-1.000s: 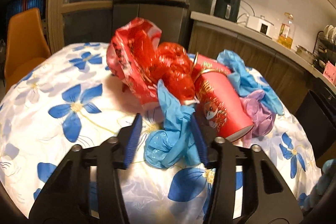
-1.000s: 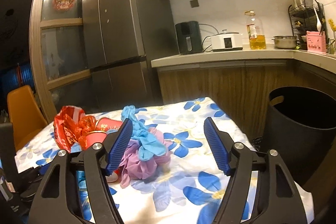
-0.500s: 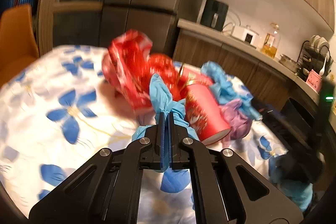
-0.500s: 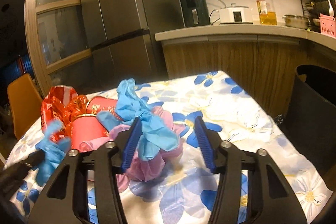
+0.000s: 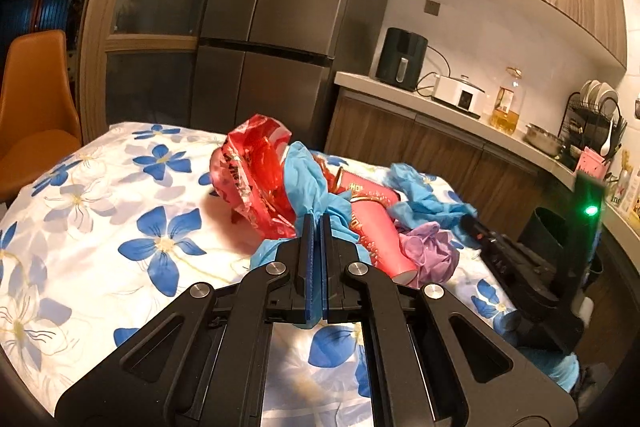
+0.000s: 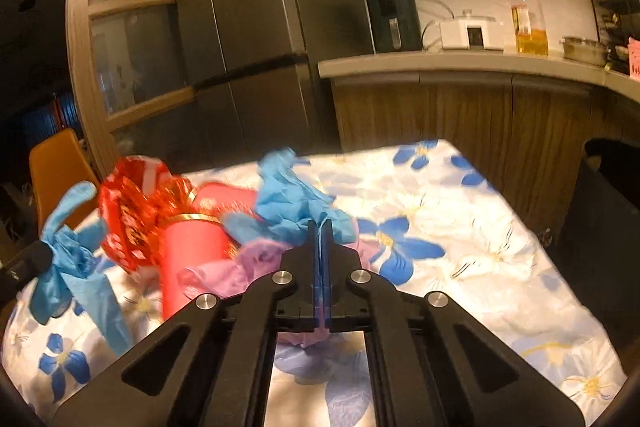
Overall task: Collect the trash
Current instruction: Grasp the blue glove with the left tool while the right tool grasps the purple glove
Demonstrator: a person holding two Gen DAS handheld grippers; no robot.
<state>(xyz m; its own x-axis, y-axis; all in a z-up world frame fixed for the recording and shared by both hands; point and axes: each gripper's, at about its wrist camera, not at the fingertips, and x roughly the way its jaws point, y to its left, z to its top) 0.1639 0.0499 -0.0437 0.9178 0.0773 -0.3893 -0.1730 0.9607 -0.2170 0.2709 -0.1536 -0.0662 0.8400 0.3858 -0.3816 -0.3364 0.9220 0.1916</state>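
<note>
Beside the red cup (image 5: 370,227) and red wrapper (image 5: 250,171), both grippers' fingers pinch blue gloves (image 5: 308,183).

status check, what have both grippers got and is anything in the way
Left gripper shut on a blue glove. Right gripper, jaws just closed, shut on another blue glove. Red cup, red wrapper, purple glove crowd close.

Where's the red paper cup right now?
The red paper cup lies on its side mid-table, between the red foil wrapper on its left and the purple glove on its right in the left wrist view.
</note>
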